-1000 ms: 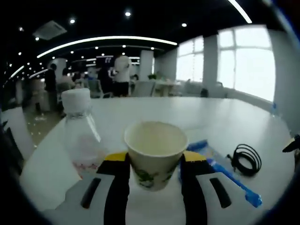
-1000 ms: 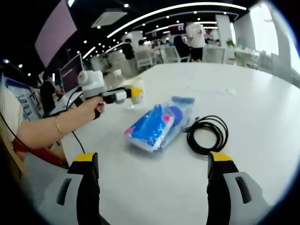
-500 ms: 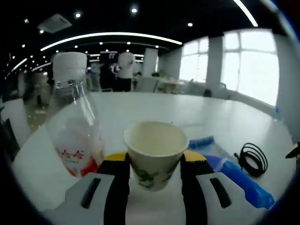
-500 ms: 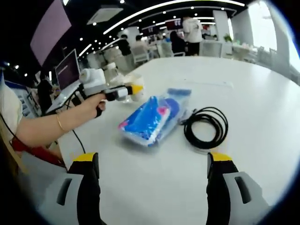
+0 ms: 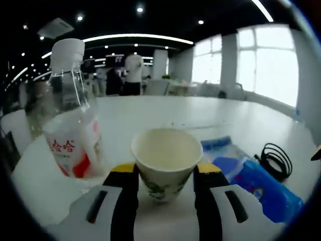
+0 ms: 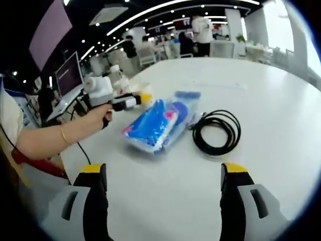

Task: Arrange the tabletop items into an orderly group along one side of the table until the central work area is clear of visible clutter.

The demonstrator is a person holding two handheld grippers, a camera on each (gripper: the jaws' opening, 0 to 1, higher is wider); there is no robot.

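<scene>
White and broad, the desk point(image 6: 281, 100) is set in an open office, with a blue packet point(image 6: 158, 123) and a coiled black cable point(image 6: 216, 131) lying near its middle. A paper cup point(image 5: 165, 161) is clamped by the left hand-held gripper point(image 5: 165, 176) just beside a water bottle point(image 5: 70, 125) at ten o'clock. The right hand-held gripper point(image 6: 159, 173) is held wide open and empty; the cup appears due for setting down by the bottle, the packet next.

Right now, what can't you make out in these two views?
- Left gripper view: cup base hidden between the jaws; bottle label blurred, unreadable.
- Right gripper view: cup hidden behind the left gripper.
- Blue packet print too small.
- Cable plug ends indistinct.
</scene>
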